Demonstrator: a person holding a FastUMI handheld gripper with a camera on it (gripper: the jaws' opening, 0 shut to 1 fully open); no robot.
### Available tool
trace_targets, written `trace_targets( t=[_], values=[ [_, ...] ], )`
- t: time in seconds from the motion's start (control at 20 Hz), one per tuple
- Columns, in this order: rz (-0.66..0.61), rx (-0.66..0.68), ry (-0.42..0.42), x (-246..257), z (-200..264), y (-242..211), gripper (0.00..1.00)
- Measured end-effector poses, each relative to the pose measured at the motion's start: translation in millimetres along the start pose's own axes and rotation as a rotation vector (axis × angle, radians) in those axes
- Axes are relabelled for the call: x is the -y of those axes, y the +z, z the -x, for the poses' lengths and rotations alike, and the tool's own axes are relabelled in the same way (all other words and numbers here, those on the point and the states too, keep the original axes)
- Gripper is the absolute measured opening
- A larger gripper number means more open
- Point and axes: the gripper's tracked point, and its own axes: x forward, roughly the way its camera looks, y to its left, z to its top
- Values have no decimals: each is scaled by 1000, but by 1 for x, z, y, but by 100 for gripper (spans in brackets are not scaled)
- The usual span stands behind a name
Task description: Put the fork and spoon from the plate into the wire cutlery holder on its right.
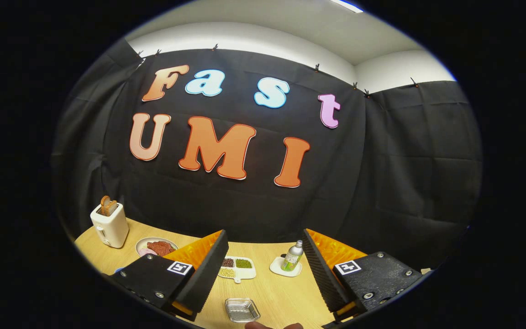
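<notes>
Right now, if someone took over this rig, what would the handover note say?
Hand-held gripper: open, fingers spread wide, holding nothing, raised above the wooden table.
Between the fingers on the table: a small clear tray nearest, a divided dish of beans further ahead, a bottle on a coaster by the right finger. Beyond the left finger: a plate of meat and a toaster with toast.
Fork, spoon and wire cutlery holder: I can't place them from this view.
Done: nothing I can confirm. Left: find the plate, move fork and spoon into the holder.
</notes>
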Motion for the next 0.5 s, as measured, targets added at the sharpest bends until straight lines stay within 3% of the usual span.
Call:
trace_targets(
  t=[0.5],
  values=[
    [-15, -18, 63, -26, 4, -12, 98]
  ],
)
